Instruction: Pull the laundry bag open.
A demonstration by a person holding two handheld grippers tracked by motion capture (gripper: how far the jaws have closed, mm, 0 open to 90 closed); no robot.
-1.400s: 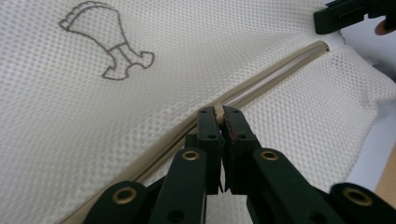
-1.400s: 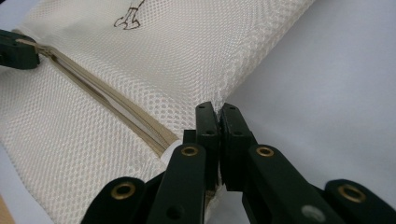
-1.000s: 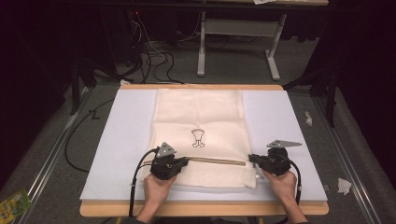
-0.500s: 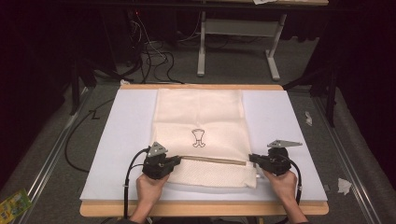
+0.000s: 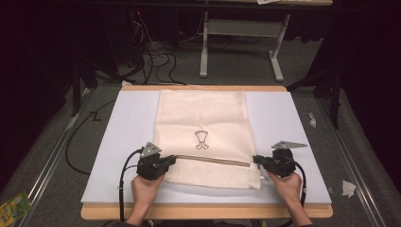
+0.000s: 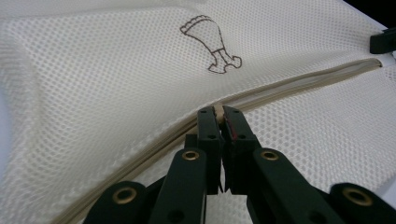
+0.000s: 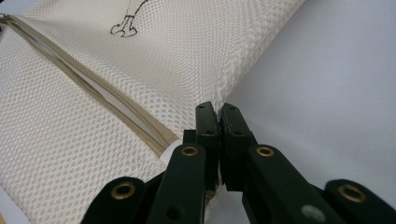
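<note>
One cream mesh bag [image 5: 203, 137] lies flat near the middle of the white mat [image 5: 123, 142], its long side running from the near edge toward the far edge. It carries one small brown drumstick print [image 5: 202, 140] at its centre and one tan zipper [image 5: 213, 161] crossing it from left to right close to the near end.

Two grippers work on the bag. The left gripper [image 5: 171, 161] sits at the left end of the zipper; in the left gripper view its jaws are pressed together on a small beige zipper pull [image 6: 218, 111], with the zipper line running off to both sides. The right gripper [image 5: 256, 159] is at the bag's right edge, level with the zipper's right end; in the right gripper view its jaws are pinched on the bag's side seam [image 7: 217, 106], beside the point where the zipper ends. Two hands come in from the near side, one behind each gripper, and one black cable trails from each.

The mat covers one wooden table [image 5: 203, 211] whose edge shows at the near and far sides. Around it is grey carpet with two scraps of white paper [image 5: 348, 188] on the right, and a tangle of cables [image 5: 151, 52] on the far floor. One pale metal table frame [image 5: 241, 47] stands in the dark room beyond.
</note>
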